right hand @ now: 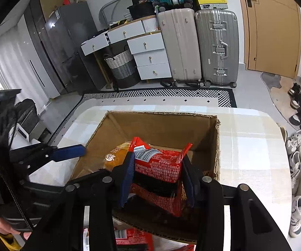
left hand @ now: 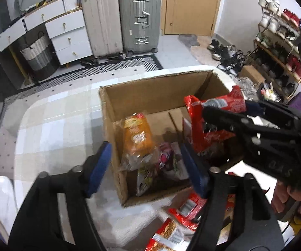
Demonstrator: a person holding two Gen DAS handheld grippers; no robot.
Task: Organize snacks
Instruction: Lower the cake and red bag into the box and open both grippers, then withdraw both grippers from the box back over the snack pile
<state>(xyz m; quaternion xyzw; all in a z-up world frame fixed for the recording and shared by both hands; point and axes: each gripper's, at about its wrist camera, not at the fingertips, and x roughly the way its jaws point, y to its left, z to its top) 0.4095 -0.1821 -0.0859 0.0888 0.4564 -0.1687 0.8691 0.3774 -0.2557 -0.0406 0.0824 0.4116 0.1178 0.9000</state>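
An open cardboard box (left hand: 150, 81) stands on the table with an orange snack packet (left hand: 137, 138) and a pink packet (left hand: 167, 159) lying inside. My left gripper (left hand: 148, 163) is open over the box's near left wall, one blue finger outside it and one inside, pressing on nothing. My right gripper (right hand: 158, 165) is shut on a red snack packet (right hand: 160, 163) and holds it above the inside of the box (right hand: 160, 113). The left wrist view shows that red packet (left hand: 219, 104) over the box's right side. More red packets (left hand: 184, 209) lie on the table in front of the box.
The table has a pale checked cloth (right hand: 251, 146). Two suitcases (right hand: 198, 46), white drawers (right hand: 150, 58) and a woven basket (right hand: 121, 67) stand on the floor behind it. Shoes and a shoe rack (left hand: 280, 52) are at the right. A hand (left hand: 286, 196) grips the right tool.
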